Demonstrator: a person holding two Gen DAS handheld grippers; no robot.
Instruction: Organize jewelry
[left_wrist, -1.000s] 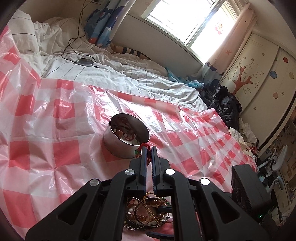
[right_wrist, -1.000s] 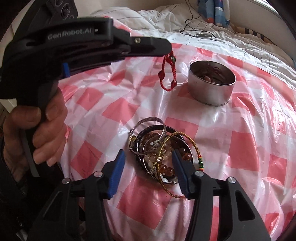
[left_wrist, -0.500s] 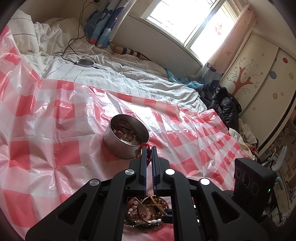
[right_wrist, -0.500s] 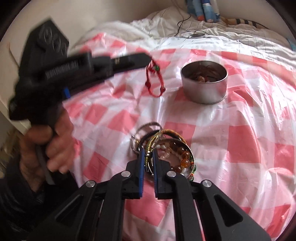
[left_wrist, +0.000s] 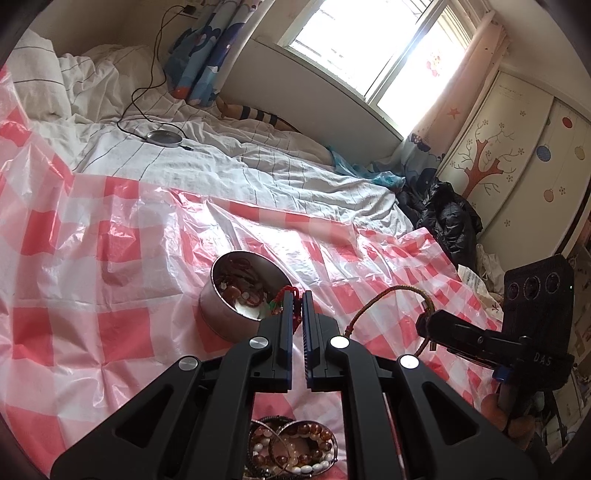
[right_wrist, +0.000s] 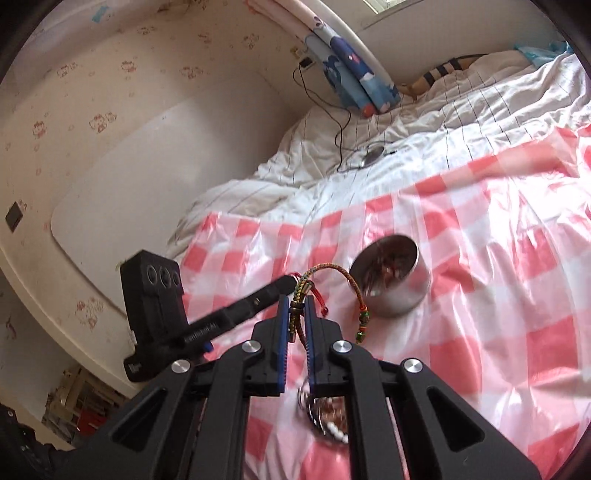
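Right gripper fingers just clamped on the multicoloured braided cord bracelet, lifted off the pile — left gripper fingers pinch the red knotted string bracelet — both bound for the round steel tin, likely.

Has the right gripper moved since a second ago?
Yes. The right gripper rose from the bead pile on the red-checked sheet, its jaws having just closed on a braided multicolour cord bracelet.

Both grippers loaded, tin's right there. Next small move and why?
Probably carry the left gripper forward over the round metal tin and release. It is shut on the red cord bracelet, whose loop hangs at the tin's near rim. The right gripper, shut on the braided multicolour bracelet, sits farther back.
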